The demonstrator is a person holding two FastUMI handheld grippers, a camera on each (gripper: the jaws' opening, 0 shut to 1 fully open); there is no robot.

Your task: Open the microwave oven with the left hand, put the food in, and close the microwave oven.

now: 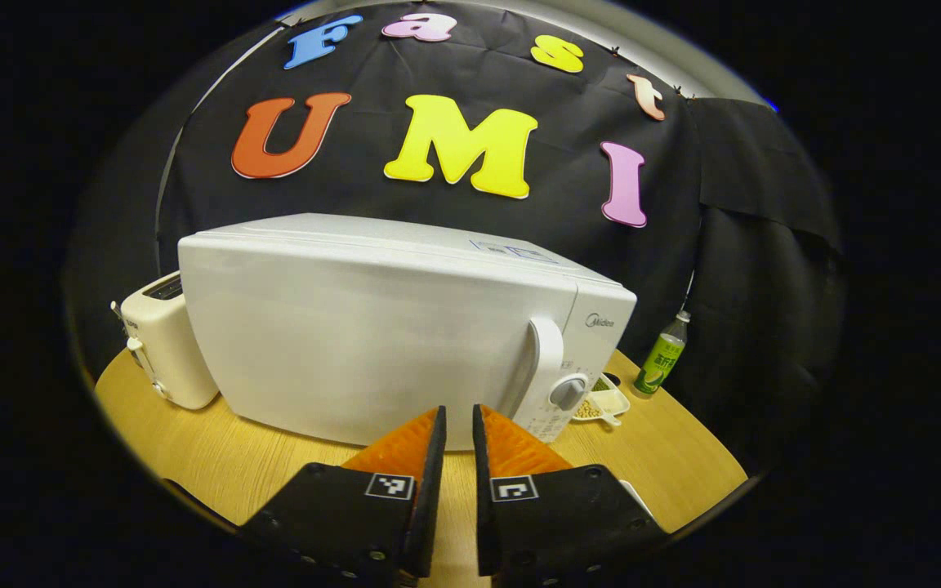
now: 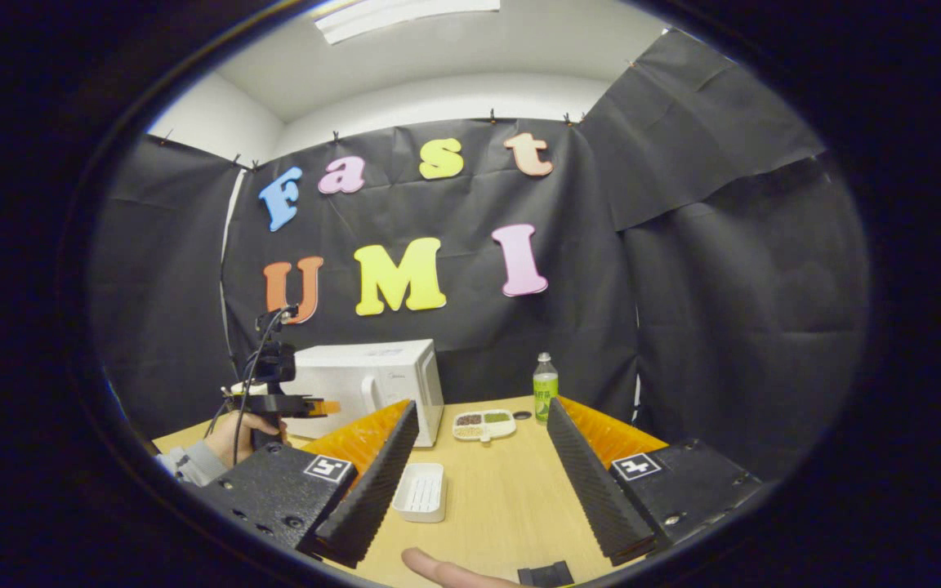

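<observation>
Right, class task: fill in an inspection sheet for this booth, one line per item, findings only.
Surface: round wooden table, bare in the middle.
Job's things: white microwave, door shut, handle untouched; divided food tray beside it.
Clutter: toaster, green bottle, white ridged dish.
Grippers: left gripper nearly closed, empty, facing the microwave door; right gripper open, empty.
Cables: black leads on the left gripper's camera mount.
Surroundings: black cloth wall, white ceiling.
</observation>
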